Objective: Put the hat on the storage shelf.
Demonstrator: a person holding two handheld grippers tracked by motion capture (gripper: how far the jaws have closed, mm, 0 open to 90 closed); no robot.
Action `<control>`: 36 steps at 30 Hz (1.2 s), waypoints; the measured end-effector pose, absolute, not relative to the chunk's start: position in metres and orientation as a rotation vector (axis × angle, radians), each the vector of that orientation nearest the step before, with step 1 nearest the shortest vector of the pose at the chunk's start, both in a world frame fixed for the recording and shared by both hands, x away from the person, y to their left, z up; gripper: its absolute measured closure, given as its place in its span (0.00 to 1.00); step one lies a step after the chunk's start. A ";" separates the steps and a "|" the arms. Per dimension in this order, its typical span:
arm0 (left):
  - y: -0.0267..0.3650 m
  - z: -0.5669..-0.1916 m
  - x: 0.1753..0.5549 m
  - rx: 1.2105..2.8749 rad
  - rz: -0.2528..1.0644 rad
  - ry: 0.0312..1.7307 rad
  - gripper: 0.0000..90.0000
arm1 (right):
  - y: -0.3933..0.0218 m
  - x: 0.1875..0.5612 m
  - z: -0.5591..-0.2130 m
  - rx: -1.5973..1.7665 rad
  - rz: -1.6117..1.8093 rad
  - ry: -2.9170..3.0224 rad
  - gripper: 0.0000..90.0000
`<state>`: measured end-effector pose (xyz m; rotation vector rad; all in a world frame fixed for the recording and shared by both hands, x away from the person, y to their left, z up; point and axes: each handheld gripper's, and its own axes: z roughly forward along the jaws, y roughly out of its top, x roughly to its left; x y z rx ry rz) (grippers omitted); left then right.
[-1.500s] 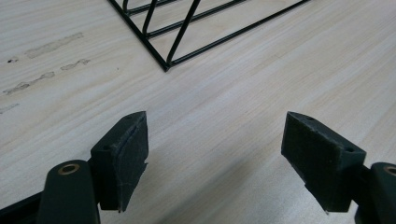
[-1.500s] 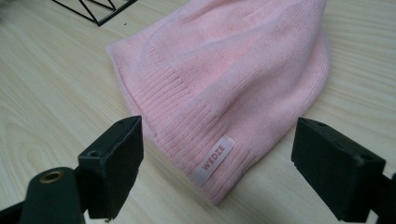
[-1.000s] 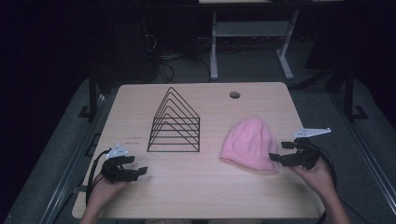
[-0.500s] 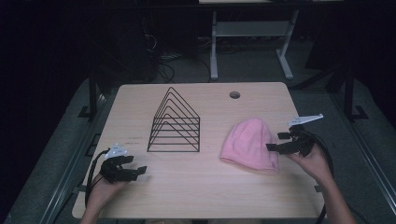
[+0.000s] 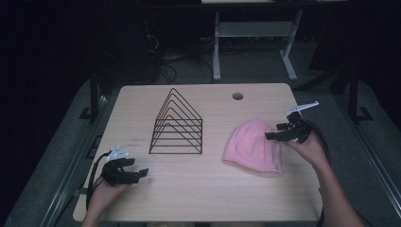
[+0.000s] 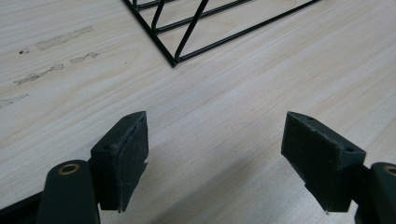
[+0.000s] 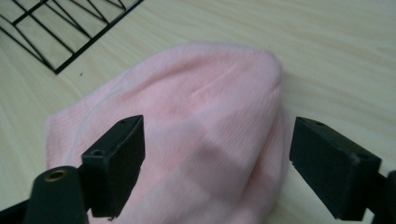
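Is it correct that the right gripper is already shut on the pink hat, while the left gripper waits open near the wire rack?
Not quite. The right gripper is open: in the right gripper view its jaws stand wide apart over the pink hat, gripping nothing. The rest holds: the left gripper is open near the wire rack.

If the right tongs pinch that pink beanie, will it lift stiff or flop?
The pink beanie looks like soft knit lying flat, so it will probably droop and feel light. Its fuzzy surface likely grips the open right tongs well; pushed, it may bunch.
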<state>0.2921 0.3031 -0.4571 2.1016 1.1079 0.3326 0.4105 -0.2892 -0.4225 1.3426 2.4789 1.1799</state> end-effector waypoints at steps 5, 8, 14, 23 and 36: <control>0.304 -0.457 0.291 2.094 0.326 1.116 0.25 | -0.283 0.428 -0.423 1.351 1.176 2.494 0.24; 0.304 -0.457 0.291 2.091 0.325 1.115 0.25 | -0.280 0.436 -0.427 1.372 1.152 2.514 0.26; 0.304 -0.458 0.291 2.086 0.318 1.114 0.25 | -0.277 0.449 -0.437 1.412 1.121 2.528 0.34; 0.305 -0.458 0.291 2.087 0.314 1.109 0.25 | -0.276 0.458 -0.447 1.455 1.122 2.544 0.46; 0.307 -0.457 0.291 2.085 0.310 1.106 0.25 | -0.275 0.467 -0.455 1.514 1.123 2.562 0.64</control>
